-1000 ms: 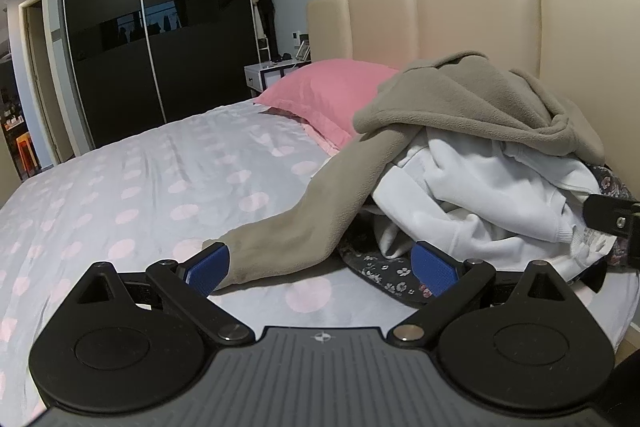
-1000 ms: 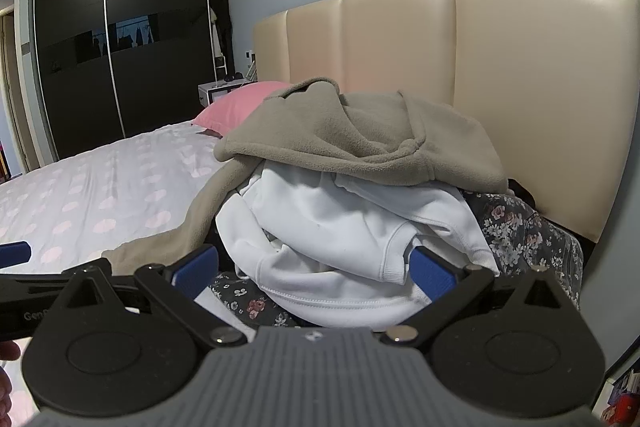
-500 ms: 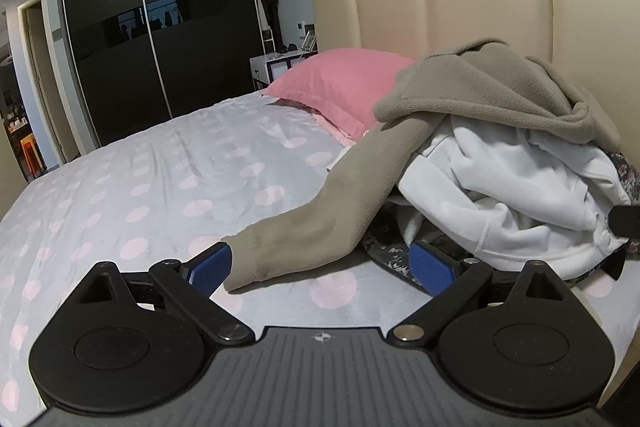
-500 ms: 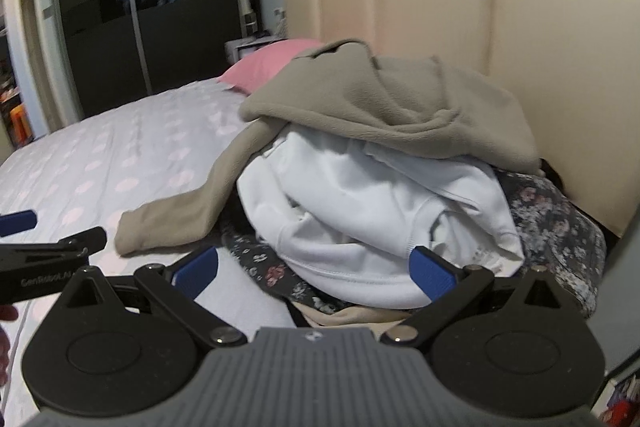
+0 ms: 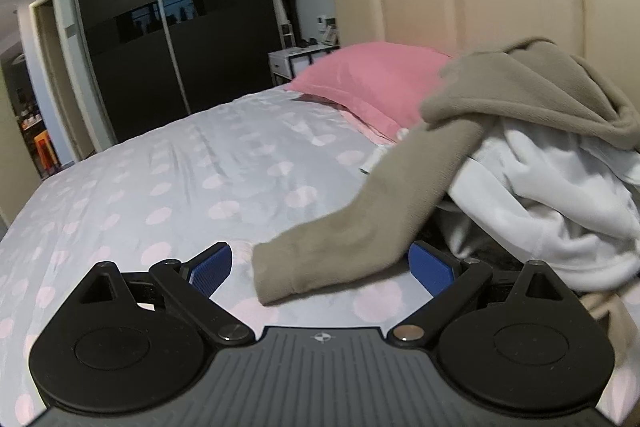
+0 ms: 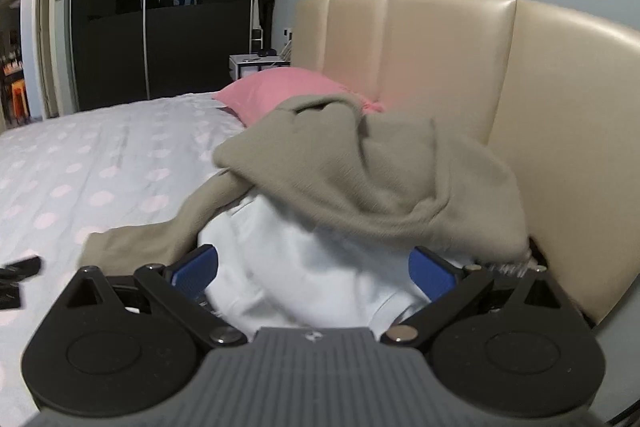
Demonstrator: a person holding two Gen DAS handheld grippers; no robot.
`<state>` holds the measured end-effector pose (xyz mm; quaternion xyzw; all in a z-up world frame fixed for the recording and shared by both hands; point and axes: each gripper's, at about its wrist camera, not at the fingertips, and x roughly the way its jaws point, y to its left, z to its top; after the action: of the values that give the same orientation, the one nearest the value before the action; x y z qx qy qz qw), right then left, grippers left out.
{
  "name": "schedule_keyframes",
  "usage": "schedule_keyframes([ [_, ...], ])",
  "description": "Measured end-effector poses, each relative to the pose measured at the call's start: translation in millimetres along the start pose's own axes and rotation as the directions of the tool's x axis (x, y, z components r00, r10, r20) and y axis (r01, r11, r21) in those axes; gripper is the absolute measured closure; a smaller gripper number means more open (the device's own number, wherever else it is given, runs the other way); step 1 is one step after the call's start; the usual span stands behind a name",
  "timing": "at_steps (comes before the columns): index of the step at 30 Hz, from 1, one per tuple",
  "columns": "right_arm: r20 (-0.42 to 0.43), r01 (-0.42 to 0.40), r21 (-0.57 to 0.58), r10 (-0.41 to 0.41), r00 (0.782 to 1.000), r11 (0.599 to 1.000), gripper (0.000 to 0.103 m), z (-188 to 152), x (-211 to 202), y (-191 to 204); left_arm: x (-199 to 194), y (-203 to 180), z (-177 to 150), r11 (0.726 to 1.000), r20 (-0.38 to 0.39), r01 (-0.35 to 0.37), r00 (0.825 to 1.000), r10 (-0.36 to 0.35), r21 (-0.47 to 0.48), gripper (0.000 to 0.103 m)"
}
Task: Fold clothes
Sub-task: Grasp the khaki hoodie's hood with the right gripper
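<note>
A pile of clothes lies at the head of the bed. On top is a taupe fleece garment (image 5: pixel 532 91) (image 6: pixel 360 179), one sleeve (image 5: pixel 352 235) trailing onto the sheet. Under it sits a white sweatshirt (image 5: pixel 560 195) (image 6: pixel 312 267). My left gripper (image 5: pixel 322 269) is open, its blue pads either side of the sleeve's cuff end, just above the sheet. My right gripper (image 6: pixel 314 273) is open too, hovering close over the white sweatshirt, below the fleece's hanging edge. The left gripper's black tip (image 6: pixel 20 267) shows at the left edge of the right wrist view.
The bed has a pale sheet with pink dots (image 5: pixel 180 179) and a pink pillow (image 5: pixel 372 83) against a cream padded headboard (image 6: pixel 440 67). Dark sliding wardrobe doors (image 5: pixel 172 27) and a white bedside table (image 5: pixel 296 63) stand beyond the bed.
Both grippers have moved in closer to the pile. The left one now frames the sleeve's cuff; the right one has dropped nearer to the white sweatshirt, hiding the floral fabric beneath.
</note>
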<state>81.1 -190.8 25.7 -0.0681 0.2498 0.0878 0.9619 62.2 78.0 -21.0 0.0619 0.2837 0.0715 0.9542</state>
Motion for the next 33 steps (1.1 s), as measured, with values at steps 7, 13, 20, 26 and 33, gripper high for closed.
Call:
schedule_keyframes([
  [7,-0.019,0.045,-0.117,-0.047,0.999,0.992,0.001,15.5,42.6,-7.0,24.7,18.0,8.5,0.999,-0.036,-0.002,0.999,0.000,-0.040,0.006],
  [13,-0.032,0.051,-0.223,-0.060,0.998,0.973,0.002,20.1,80.5,-8.5,44.2,24.1,7.6,0.999,-0.070,-0.032,0.997,0.030,-0.026,0.006],
  [20,-0.056,0.072,-0.331,-0.095,0.994,0.941,0.002,23.6,128.5,-4.2,54.1,27.4,2.7,0.998,-0.107,-0.055,0.993,0.054,-0.003,0.006],
  [26,-0.075,0.085,-0.331,-0.116,0.990,0.940,0.027,28.5,152.3,-4.2,54.4,32.3,0.3,0.997,-0.123,-0.070,0.990,0.072,0.020,0.006],
  [33,-0.075,0.107,-0.305,-0.136,0.988,0.946,0.065,53.7,145.3,0.9,37.5,49.6,-3.0,0.996,-0.123,-0.090,0.988,0.091,0.006,0.006],
])
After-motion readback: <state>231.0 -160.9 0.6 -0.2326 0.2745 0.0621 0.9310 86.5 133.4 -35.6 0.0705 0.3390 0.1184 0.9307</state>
